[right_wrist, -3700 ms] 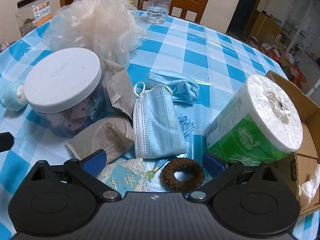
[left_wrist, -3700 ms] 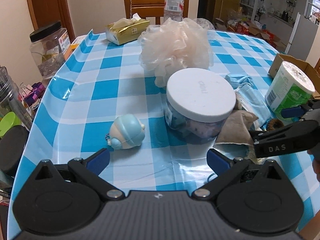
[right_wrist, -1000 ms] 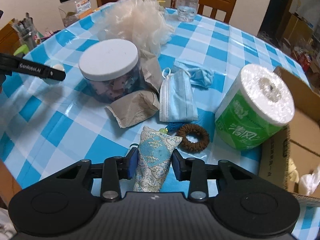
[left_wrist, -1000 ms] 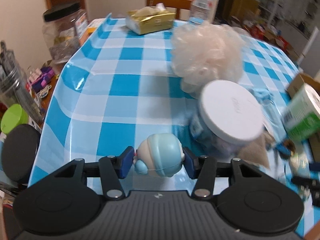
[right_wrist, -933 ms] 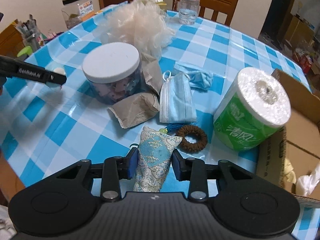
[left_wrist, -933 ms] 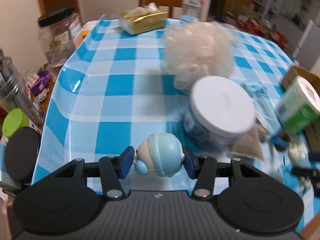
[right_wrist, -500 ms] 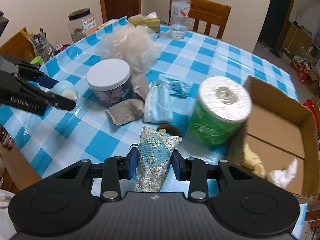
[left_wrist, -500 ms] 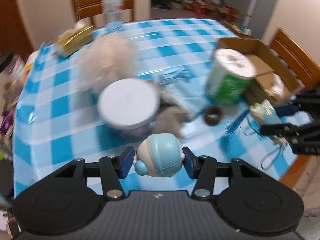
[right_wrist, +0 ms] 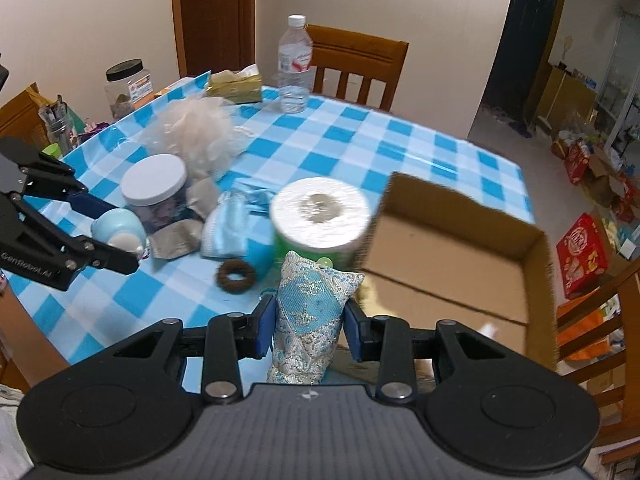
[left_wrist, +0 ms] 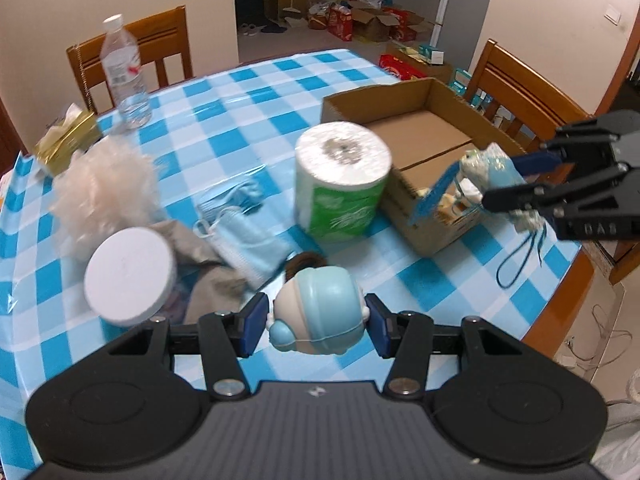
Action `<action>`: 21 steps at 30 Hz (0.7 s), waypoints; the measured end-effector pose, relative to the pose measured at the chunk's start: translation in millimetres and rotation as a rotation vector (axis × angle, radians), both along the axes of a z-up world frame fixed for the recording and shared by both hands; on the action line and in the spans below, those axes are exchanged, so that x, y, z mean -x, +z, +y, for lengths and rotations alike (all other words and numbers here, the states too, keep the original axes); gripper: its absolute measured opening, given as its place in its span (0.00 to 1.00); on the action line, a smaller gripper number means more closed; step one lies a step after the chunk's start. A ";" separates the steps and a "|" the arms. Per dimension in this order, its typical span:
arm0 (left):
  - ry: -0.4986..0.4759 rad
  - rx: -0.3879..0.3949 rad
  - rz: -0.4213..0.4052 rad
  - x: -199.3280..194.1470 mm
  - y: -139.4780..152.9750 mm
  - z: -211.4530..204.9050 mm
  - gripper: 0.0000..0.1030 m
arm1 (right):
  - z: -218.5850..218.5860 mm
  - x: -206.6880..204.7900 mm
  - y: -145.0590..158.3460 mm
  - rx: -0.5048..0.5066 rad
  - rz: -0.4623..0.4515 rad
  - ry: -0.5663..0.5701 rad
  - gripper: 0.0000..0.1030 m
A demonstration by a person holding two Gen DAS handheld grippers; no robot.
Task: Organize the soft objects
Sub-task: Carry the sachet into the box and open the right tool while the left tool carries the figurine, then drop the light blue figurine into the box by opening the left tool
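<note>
Both pairs of jaws are pinched on soft things: the left gripper (left_wrist: 316, 322) is closed on a round pale-blue toy (left_wrist: 318, 312), and the right gripper (right_wrist: 308, 328) is clamped on a blue brocade pouch (right_wrist: 310, 316), both held up above the checked tablecloth (right_wrist: 320, 140).

The cardboard box (right_wrist: 452, 264) is taken as the landmark. It stands open at the table's edge, and something pale and crumpled is glimpsed inside, too blurred to name. From the left wrist view, the pouch (left_wrist: 486, 170) is seen held over the box's near corner, with its tassel and cords hanging beside the box wall. The toy (right_wrist: 120, 228) is held well to the left of the box, above the table's near edge.

Just left of the box, touching or nearly touching it, a green-wrapped paper roll (right_wrist: 318, 216) is stood upright. Farther left, a white-lidded jar (right_wrist: 156, 188) and a cream bath puff (right_wrist: 196, 136) are found, with beige cloth (right_wrist: 180, 240) and blue face masks (right_wrist: 228, 224) lying between the jar and the roll. A brown hair tie (right_wrist: 236, 276) is laid in front of the roll. A water bottle (right_wrist: 295, 66) stands far behind.
</note>
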State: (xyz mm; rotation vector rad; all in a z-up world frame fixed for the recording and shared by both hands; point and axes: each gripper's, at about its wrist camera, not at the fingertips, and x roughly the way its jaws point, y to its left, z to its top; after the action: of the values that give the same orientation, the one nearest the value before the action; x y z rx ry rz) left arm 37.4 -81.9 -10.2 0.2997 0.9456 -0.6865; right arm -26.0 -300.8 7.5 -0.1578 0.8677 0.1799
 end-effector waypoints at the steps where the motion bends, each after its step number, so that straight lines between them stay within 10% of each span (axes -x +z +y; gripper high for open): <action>1: -0.002 0.000 -0.003 1.0 0.7 -4.7 0.50 | -6.4 -0.3 1.1 0.006 -0.006 0.000 0.39; 17: 0.022 0.017 -0.086 16.2 18.7 -79.3 0.50 | -86.3 -49.3 -8.6 0.080 -0.059 0.056 0.40; 21: 0.038 0.022 -0.103 13.9 22.2 -93.9 0.50 | -92.8 -60.2 -22.7 0.057 -0.045 0.066 0.65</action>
State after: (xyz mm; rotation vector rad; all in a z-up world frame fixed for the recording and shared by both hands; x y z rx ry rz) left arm 23.5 -175.8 12.0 0.2940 0.8436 -0.6401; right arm 34.2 -393.6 -15.3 -0.2433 0.8240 0.2127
